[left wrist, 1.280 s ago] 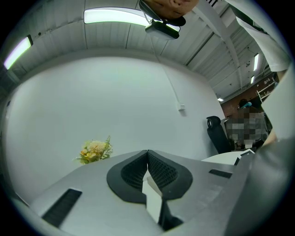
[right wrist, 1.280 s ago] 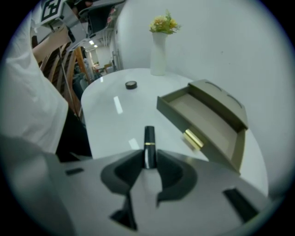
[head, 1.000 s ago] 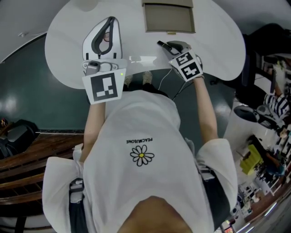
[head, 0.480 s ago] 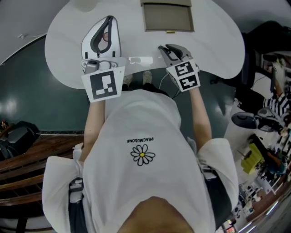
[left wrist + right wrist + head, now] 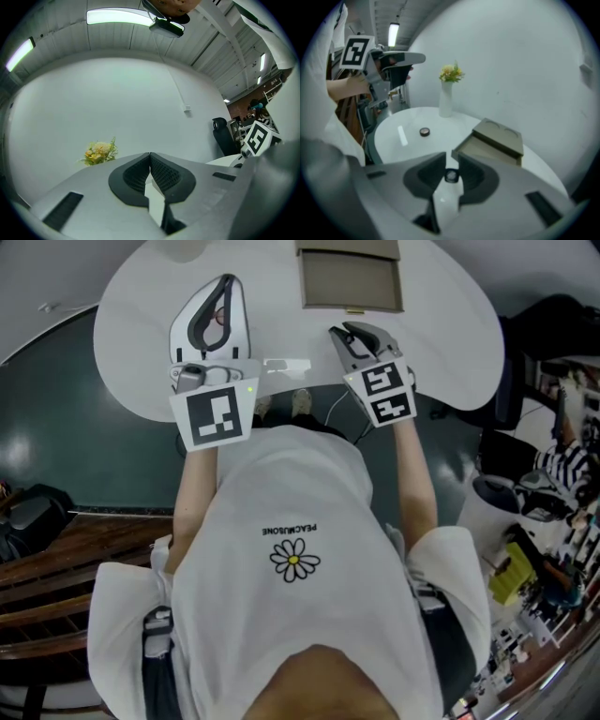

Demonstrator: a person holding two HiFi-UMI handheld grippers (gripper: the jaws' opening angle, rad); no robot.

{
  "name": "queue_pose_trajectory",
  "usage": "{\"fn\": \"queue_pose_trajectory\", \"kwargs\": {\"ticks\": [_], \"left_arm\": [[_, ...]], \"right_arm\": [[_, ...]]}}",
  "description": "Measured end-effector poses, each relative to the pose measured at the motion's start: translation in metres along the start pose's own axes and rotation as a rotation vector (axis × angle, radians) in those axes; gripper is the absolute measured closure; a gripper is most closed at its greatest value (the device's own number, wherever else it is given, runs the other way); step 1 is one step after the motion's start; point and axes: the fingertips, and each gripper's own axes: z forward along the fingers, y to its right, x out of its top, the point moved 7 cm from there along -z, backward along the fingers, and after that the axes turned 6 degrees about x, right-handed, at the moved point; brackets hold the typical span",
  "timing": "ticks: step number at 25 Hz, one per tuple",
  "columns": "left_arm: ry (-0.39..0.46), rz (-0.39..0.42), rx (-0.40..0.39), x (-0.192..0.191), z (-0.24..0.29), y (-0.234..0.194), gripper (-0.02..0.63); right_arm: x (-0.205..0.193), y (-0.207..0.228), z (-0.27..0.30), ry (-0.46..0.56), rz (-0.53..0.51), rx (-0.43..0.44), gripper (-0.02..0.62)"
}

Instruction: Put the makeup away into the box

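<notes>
My right gripper (image 5: 451, 174) is shut on a small dark round makeup piece (image 5: 451, 176), which it holds above the white table (image 5: 408, 140). In the head view this gripper (image 5: 339, 337) hangs just in front of the olive box (image 5: 349, 279), whose drawer stands open. The box (image 5: 494, 140) lies ahead and to the right in the right gripper view. A second small round makeup pot (image 5: 424, 131) sits on the table to the left. My left gripper (image 5: 150, 155) is held level, shut with nothing between its pads. In the head view it (image 5: 223, 285) is over the table's left half.
A white vase with yellow flowers (image 5: 447, 98) stands at the table's far edge, and the flowers (image 5: 99, 152) show in the left gripper view too. A black chair (image 5: 224, 136) and cluttered shelves (image 5: 544, 549) are off to the right. The table's rim (image 5: 141, 404) runs close to the person.
My right gripper has risen off the table with the small round piece and edged toward the box. The left gripper has stayed where it was.
</notes>
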Motion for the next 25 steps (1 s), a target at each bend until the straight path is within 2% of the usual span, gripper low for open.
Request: {"fn": "queue_pose_trajectory", "kwargs": {"ticks": [4,7,12,15,19,23,25], "left_arm": [[-0.014,0.001,0.03,-0.005,-0.002,-0.005,0.584],[-0.029,0.006,0.06,-0.009,-0.003,-0.008,0.584],[-0.062,0.017,0.144,-0.015,-0.009,-0.024,0.584],[-0.085,0.018,0.203,-0.021,-0.019,-0.041,0.584],[-0.107,0.015,0.252,-0.029,-0.029,-0.058,0.584],[-0.113,0.019,0.264,-0.032,-0.03,-0.06,0.584],[-0.11,0.025,0.257,-0.031,-0.028,-0.057,0.584]], "right_arm": [[0.027,0.029,0.018,0.023,0.004,-0.031,0.497],[0.043,0.063,0.042,0.031,0.056,-0.046,0.497],[0.058,0.101,0.095,-0.028,0.061,-0.053,0.497],[0.062,0.104,0.124,-0.07,0.031,-0.055,0.497],[0.06,0.102,0.142,-0.073,0.073,-0.063,0.497],[0.059,0.102,0.141,-0.055,0.119,-0.059,0.495],[0.052,0.101,0.138,-0.078,0.12,-0.041,0.495]]}}
